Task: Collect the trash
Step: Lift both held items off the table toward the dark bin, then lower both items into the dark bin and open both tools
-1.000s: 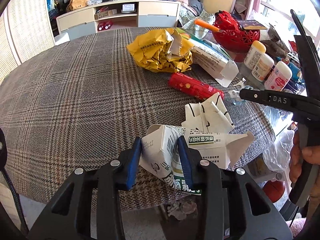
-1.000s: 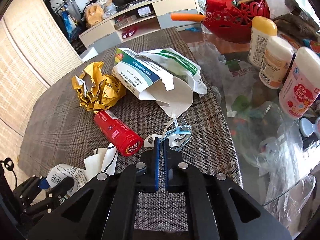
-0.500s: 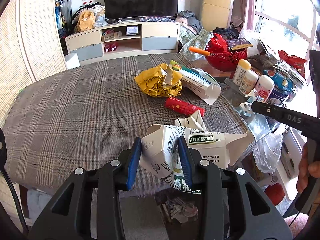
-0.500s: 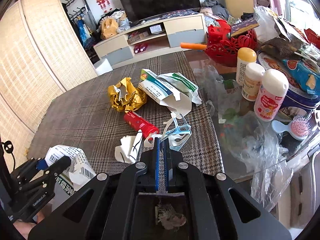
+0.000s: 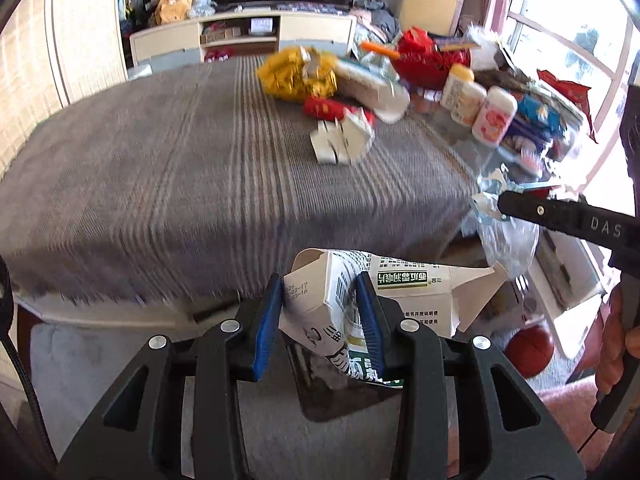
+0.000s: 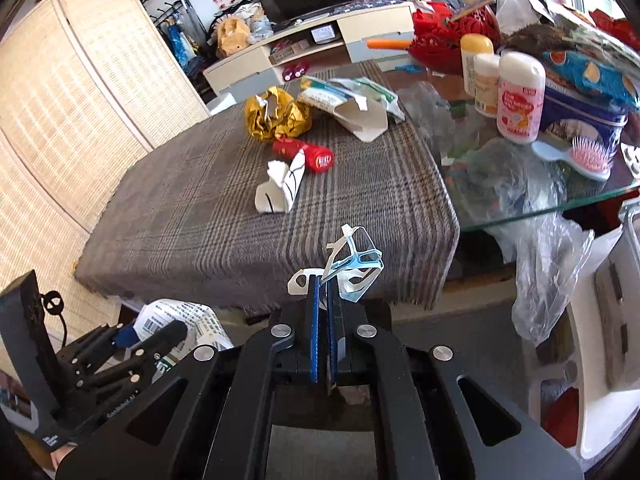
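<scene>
While the left wrist view is blurred, it shows the left tool (image 5: 322,316) clenched on a torn white carton (image 5: 360,304), its blue pads pressing the carton's sides, off the near edge of the counter (image 5: 160,184) and above the floor. Below the carton sits a dark bin (image 5: 340,396) with scraps in it. Farther back on the plaid cloth lie a yellow wrapper (image 5: 294,74), a red tube (image 5: 324,107), a white scrap (image 5: 340,142) and an open box (image 5: 372,88). At right, the right tool (image 5: 496,204) carries a pale scrap at its tip, with a hand (image 5: 614,352) on its grip.

From the right wrist view, the right tool (image 6: 323,280) is clamped shut on thin white and blue plastic strips (image 6: 348,260), held clear of the counter (image 6: 360,216), beyond its near edge. The left tool (image 6: 152,340) with the carton (image 6: 180,320) appears at lower left. On the cloth rest the yellow wrapper (image 6: 276,114), red tube (image 6: 306,152), white scrap (image 6: 282,188) and open box (image 6: 348,108). Bottles (image 6: 520,96) stand on the glass at right.
</scene>
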Action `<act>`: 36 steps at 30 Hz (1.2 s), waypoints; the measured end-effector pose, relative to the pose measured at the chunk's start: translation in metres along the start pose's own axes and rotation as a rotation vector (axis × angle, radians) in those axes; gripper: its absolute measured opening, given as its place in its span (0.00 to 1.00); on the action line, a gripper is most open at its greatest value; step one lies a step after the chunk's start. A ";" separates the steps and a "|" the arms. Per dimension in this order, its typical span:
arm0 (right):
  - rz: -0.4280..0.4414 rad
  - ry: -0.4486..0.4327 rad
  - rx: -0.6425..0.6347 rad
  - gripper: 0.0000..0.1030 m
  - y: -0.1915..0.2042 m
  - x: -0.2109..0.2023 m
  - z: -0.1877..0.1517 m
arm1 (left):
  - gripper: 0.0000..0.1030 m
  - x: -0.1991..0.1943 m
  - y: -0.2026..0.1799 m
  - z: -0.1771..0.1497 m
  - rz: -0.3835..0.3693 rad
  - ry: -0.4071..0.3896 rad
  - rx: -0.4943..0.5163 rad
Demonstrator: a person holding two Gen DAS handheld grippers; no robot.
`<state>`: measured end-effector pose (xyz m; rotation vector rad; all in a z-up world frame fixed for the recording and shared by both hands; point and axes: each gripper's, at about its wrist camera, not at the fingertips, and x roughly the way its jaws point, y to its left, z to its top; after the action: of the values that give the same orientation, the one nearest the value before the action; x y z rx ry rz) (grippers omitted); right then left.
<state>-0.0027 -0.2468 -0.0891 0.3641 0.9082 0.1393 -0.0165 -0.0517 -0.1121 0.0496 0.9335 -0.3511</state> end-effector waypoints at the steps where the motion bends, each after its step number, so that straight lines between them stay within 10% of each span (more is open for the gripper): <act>1: 0.003 0.010 0.005 0.05 -0.002 0.004 -0.006 | 0.35 0.004 -0.001 -0.005 -0.002 0.012 0.000; 27: -0.012 0.252 0.077 0.08 -0.015 0.101 -0.071 | 0.35 0.100 -0.004 -0.078 -0.009 0.251 -0.029; 34: -0.057 0.268 0.057 0.10 -0.015 0.108 -0.069 | 0.59 0.102 0.000 -0.080 0.008 0.255 -0.032; 36: -0.083 0.265 0.050 0.50 -0.016 0.109 -0.068 | 0.62 0.101 0.000 -0.079 0.031 0.249 -0.020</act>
<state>0.0090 -0.2151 -0.2139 0.3585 1.1885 0.0898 -0.0232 -0.0637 -0.2399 0.0905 1.1815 -0.3113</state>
